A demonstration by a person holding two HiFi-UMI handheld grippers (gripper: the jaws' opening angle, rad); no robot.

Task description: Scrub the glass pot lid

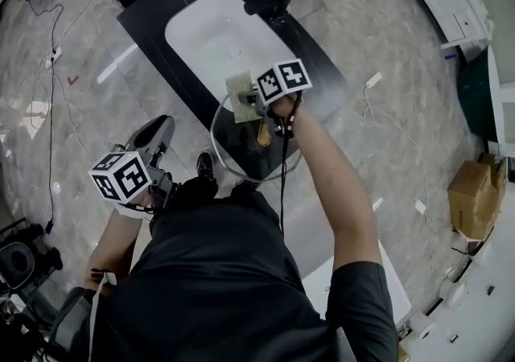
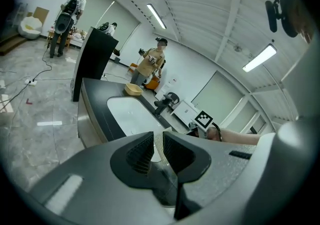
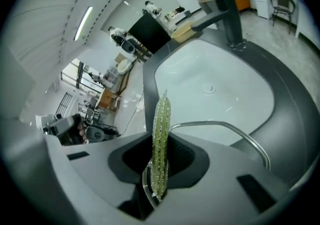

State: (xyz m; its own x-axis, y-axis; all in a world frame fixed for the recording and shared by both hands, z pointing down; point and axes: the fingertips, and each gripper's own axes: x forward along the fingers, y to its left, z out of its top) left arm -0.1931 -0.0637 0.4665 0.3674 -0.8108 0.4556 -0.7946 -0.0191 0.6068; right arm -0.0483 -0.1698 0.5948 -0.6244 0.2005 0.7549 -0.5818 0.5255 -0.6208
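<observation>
Sponge (image 3: 161,139) between right jaws, seemingly touching lid (image 3: 240,132).

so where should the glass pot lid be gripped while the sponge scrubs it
By its thin metal rim, edge-on from the person's left, opposite the sponge. The glass pot lid is a thin disc, so near-closed jaws can straddle its edge and leave the face free. The left gripper looks clamped there.

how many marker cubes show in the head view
2. One cube is at lower left, beside the person's waist. The other cube is at centre, over the glass pot lid, next to the sponge. None looks hidden.
</observation>
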